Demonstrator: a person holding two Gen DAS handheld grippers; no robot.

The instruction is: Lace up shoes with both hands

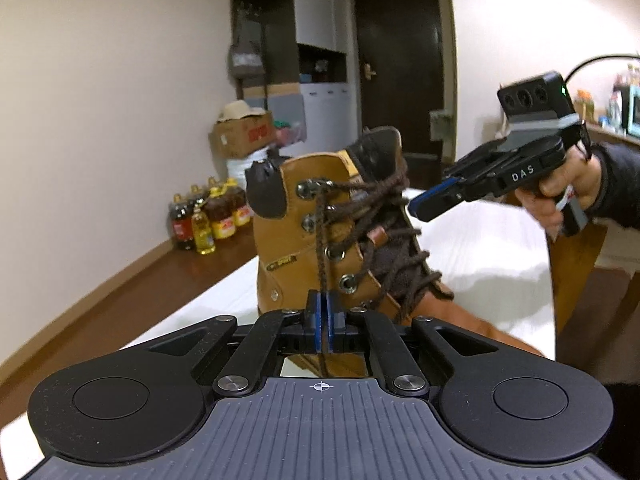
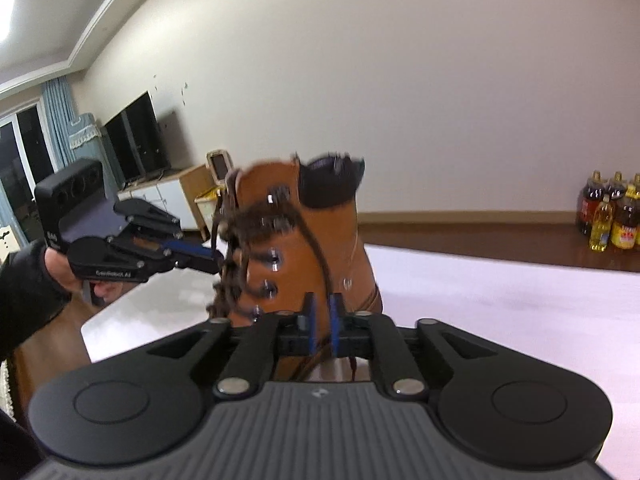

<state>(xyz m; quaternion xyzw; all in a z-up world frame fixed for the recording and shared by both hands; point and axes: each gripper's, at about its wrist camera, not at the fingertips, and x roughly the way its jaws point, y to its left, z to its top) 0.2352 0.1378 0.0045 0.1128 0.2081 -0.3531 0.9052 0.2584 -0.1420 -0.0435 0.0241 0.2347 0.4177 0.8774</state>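
Left wrist view: a tan leather lace-up boot (image 1: pixel 312 232) with a black padded collar stands upright at frame centre on a white tabletop (image 1: pixel 480 248). Its dark brown braided lace (image 1: pixel 321 240) drops from the top eyelet straight down into the left gripper (image 1: pixel 322 312) at lower centre, whose blue-padded jaws are pinched together on it. At right, a hand (image 1: pixel 568 196) holds the right gripper (image 1: pixel 420 204), its tip near the boot's laces.

Right wrist view: the boot (image 2: pixel 316 248) is at centre, blurred. The right gripper (image 2: pixel 323 320) at lower centre has its jaws parted, a lace strand (image 2: pixel 316 248) running between the pads without being pinched. At left, the left gripper (image 2: pixel 216 258) reaches the laces; whether its jaws are closed cannot be told here.
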